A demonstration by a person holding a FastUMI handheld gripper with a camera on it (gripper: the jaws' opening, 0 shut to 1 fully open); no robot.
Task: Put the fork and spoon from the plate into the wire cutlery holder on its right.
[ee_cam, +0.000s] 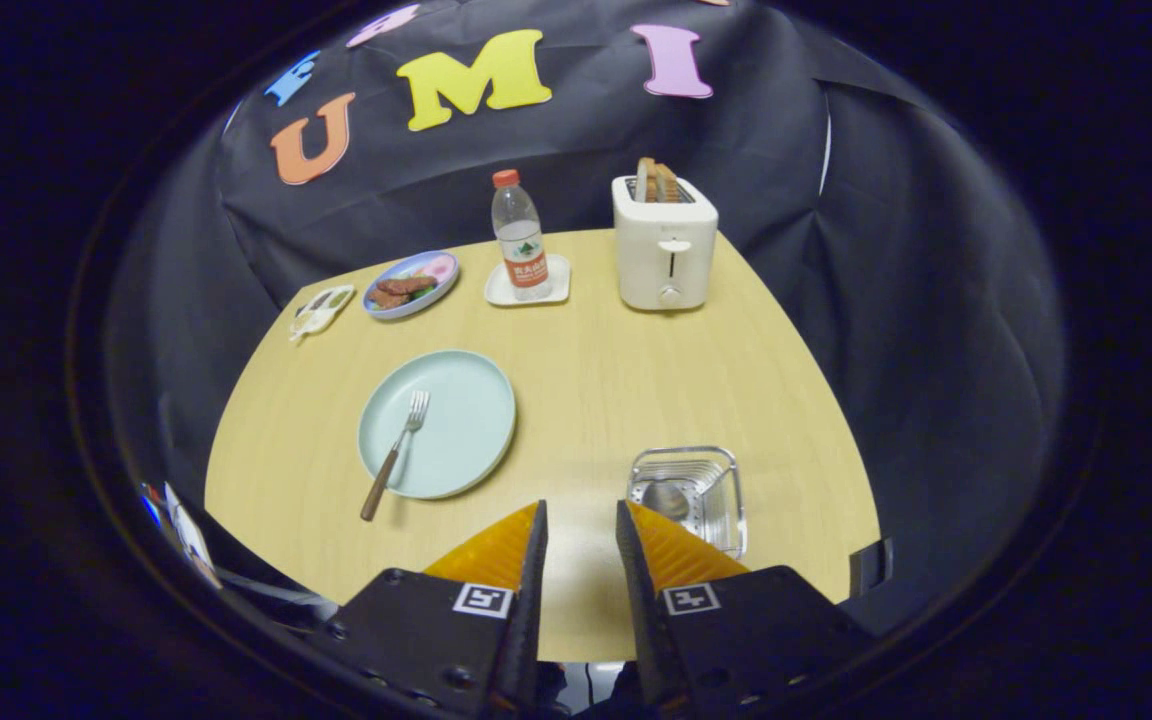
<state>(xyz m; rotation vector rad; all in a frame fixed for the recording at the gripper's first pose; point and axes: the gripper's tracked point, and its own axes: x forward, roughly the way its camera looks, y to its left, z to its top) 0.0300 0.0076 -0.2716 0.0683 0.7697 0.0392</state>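
Wooden table under raised, level tongs, slightly parted, grasping nothing.

No readable text on bottle label

The gripper hangs with fingers parted, nothing between them. Bare table lies open ahead. The wire cutlery holder stands just ahead-right; the plate ahead-left; toaster and bottle far beyond.
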